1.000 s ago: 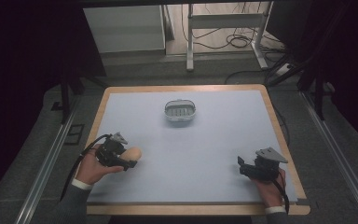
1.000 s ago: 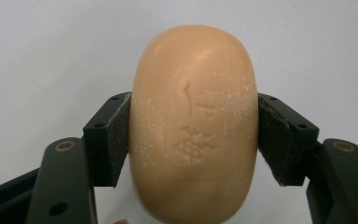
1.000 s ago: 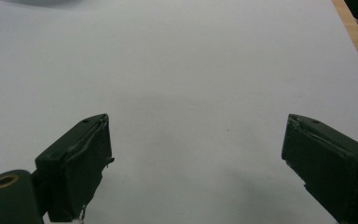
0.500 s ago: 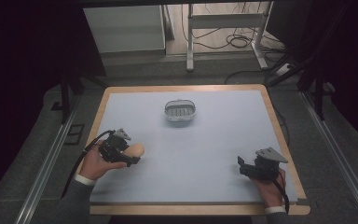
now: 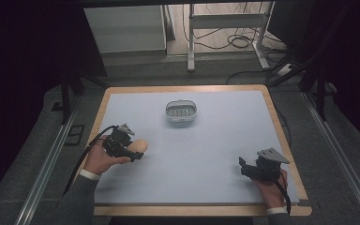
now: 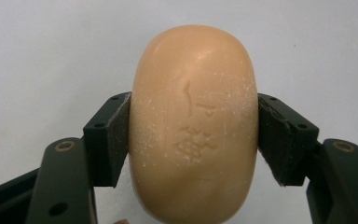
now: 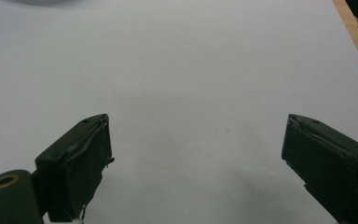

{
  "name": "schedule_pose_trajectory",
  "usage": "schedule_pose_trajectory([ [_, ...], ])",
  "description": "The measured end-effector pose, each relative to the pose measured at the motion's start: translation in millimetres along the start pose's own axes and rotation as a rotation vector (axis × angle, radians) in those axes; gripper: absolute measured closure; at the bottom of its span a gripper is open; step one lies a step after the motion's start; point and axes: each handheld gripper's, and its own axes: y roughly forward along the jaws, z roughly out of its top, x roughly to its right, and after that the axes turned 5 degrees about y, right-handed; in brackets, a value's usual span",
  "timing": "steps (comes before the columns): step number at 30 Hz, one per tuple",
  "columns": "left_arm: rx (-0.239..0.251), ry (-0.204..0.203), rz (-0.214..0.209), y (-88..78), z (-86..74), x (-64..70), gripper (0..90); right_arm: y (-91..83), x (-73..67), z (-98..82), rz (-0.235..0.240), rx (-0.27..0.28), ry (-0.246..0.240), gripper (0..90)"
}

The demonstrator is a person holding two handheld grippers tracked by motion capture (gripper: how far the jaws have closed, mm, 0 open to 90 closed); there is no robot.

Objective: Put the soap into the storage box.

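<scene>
A tan oval bar of soap (image 6: 193,126) with stamped characters sits between both pads of my left gripper (image 6: 193,135), which is shut on its sides. In the high view this soap (image 5: 138,146) and the left gripper (image 5: 130,151) hang low over the left part of the white table (image 5: 215,140). A small grey basket-like soap dish (image 5: 181,111) stands at the table's far middle, well apart from the soap. My right gripper (image 5: 242,166) rests near the front right corner; its jaws stand wide apart over bare table, as the right gripper view (image 7: 196,163) shows.
The table's wooden rim (image 5: 281,126) runs along the right, also seen as the wooden edge (image 7: 356,32). Metal rails (image 5: 51,154) flank the table on the floor. Cables and a desk frame (image 5: 225,28) lie beyond the far edge.
My left gripper has carried the soap slightly forward and to the right, away from the front edge. The right gripper has stayed put.
</scene>
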Motion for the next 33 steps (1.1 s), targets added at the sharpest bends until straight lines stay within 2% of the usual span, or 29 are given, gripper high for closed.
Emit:
schedule_pose_trajectory([
  [15,0.004,-0.001,0.009,2.2,11.9,-6.6,32.5,0.2,-0.3,0.0,-0.001,-0.002,-0.003,8.4],
  [33,-0.002,0.003,-0.003,7.1,25.7,-11.3,32.5,0.4,-0.5,0.0,-0.003,-0.005,-0.006,8.4],
])
